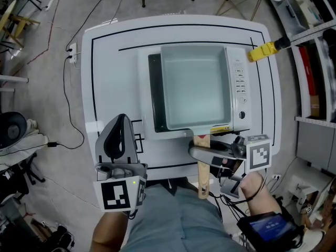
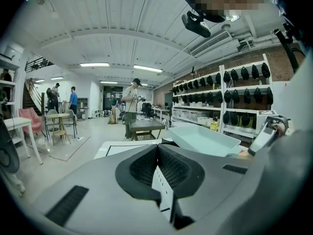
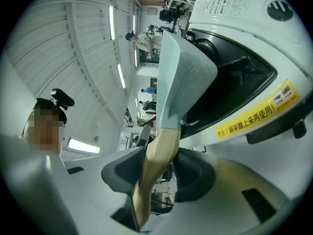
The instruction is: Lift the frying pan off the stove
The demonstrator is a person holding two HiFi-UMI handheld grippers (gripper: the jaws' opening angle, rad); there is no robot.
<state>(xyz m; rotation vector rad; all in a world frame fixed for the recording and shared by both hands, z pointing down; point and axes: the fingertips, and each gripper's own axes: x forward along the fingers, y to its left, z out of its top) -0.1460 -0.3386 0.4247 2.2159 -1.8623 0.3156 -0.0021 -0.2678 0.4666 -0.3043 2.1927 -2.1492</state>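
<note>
A yellow label [image 3: 257, 112] on the near edge of the stove [image 3: 234, 28] bore black Chinese characters, reading roughly "警告!锅架翻上来再使用". A block of small print [image 3: 226, 3] on the stove's white top was too fine to read. In the head view, lettering beside the button panel [image 1: 240, 83] was too small to make out.
</note>
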